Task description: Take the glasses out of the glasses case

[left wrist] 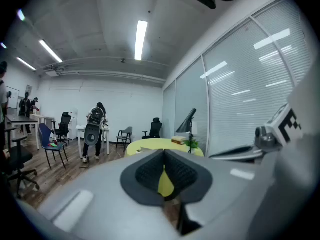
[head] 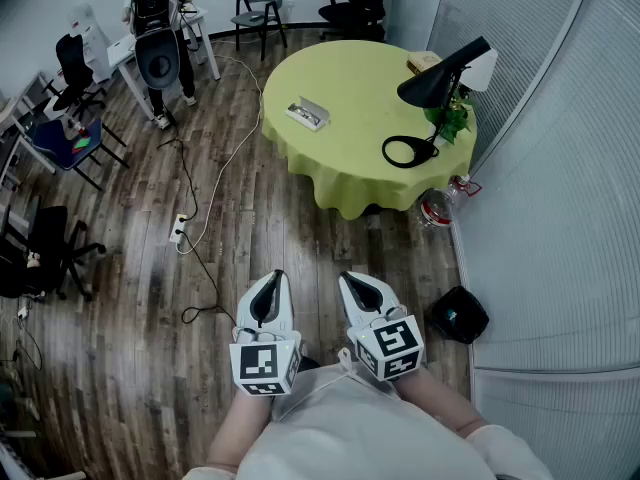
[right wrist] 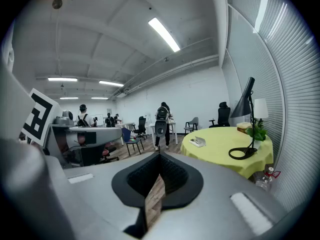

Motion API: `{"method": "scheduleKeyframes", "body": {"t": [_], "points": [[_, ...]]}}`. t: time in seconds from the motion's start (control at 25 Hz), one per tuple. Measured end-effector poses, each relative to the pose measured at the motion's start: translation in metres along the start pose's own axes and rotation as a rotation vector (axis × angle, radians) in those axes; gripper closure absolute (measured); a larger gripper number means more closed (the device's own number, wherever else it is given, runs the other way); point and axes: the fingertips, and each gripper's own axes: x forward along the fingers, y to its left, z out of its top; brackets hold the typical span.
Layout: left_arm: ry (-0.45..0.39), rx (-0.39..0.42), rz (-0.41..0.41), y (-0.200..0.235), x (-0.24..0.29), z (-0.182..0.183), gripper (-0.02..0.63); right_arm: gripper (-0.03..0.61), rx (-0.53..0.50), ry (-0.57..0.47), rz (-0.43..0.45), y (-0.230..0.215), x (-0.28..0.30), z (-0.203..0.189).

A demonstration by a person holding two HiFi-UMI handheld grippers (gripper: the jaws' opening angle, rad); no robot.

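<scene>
The glasses case (head: 308,114) is a small pale box lying on the left part of the round table's yellow-green cloth (head: 350,158), far ahead of me. It shows again as the case (right wrist: 197,142) in the right gripper view. I cannot make out the glasses at this distance. My left gripper (head: 271,282) and right gripper (head: 357,286) hang side by side over the wooden floor, well short of the table. Both are shut with nothing between the fingers; the left gripper (left wrist: 164,151) and right gripper (right wrist: 159,155) point toward the table.
A black desk lamp (head: 440,76) with a ring base (head: 408,151), a small plant (head: 453,121) and books (head: 424,62) stand on the table's right side. A bottle (head: 436,209) and black bag (head: 458,315) are on the floor by the blinds. A cable and power strip (head: 179,230) lie left. A person (head: 155,23) stands at the far desks.
</scene>
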Motion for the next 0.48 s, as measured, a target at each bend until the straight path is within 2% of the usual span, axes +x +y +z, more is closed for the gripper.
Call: {"method": "scheduleKeyframes", "body": {"t": [0.36, 0.48], "points": [[0.02, 0.0, -0.023, 0.006, 0.001, -0.011, 0.607, 0.58, 0.007, 0.02, -0.006, 0.007, 0.008, -0.01], [0.028, -0.008, -0.035, 0.01, 0.006, -0.014, 0.607, 0.58, 0.04, 0.036, -0.03, 0.004, 0.013, -0.014]]}}
